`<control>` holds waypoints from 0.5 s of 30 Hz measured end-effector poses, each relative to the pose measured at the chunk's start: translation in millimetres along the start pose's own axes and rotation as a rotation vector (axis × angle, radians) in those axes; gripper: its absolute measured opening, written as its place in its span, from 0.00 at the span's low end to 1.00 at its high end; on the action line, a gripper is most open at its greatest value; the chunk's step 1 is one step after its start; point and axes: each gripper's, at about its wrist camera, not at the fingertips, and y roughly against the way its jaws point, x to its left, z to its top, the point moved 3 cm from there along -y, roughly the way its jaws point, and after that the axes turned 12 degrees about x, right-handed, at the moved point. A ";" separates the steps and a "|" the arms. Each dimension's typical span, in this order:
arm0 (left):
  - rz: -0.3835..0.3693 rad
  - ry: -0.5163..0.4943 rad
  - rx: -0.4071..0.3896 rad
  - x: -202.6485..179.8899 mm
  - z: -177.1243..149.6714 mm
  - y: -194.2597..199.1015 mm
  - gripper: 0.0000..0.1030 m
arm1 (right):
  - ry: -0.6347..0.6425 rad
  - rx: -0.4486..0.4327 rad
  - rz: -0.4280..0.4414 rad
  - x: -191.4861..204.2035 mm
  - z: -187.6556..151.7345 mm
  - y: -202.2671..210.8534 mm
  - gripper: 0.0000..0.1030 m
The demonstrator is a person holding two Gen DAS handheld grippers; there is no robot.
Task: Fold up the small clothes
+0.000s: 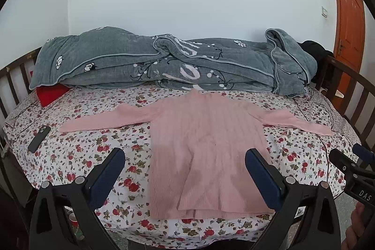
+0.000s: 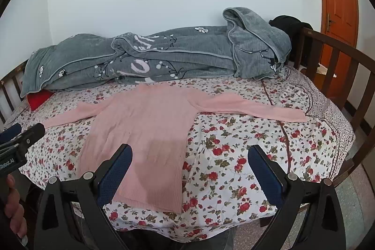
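— Where's the pink ribbed sweater [image 1: 206,147]?
— Spread flat on the floral bedsheet [image 1: 77,151], near the front edge of the bed. Both sleeves stretched out to the sides, neck pointing toward the far wall. Hem at the near edge, with one lower corner turned over on itself.

— And the left gripper [image 1: 185,176]?
— Hovering above the hem, touching nothing. Fingers spread wide, blue pads facing inward, sweater body framed between them.

— Right gripper [image 2: 189,173]?
— Also spread wide and empty. Left finger over the sweater's lower right side, right finger over bare sheet. Seen as well at the right border of the left wrist view, just beside the bed's edge.

— Anything else on the bed?
— Grey quilt [image 1: 164,65] with white flowers and lettering, bunched along the far side just behind the sweater's neck. Red cushion [image 1: 50,94] poking out under its left end. Dark phone [image 1: 39,138] lying on the sheet, well apart from the left sleeve cuff.

— Around the bed?
— Dark wooden rail [image 2: 339,67] on the right, something black [image 2: 287,24] draped over its far end, and an orange door [image 2: 339,4] beyond.
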 end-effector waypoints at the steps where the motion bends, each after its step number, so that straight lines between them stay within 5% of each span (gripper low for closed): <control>1: -0.001 -0.001 0.000 -0.5 -0.1 0.3 1.00 | -0.001 -0.001 0.000 -0.5 0.5 0.8 0.95; 15: -0.006 -0.005 -0.001 -2.8 -0.4 2.2 1.00 | 0.003 -0.013 0.000 -0.7 2.1 6.0 0.95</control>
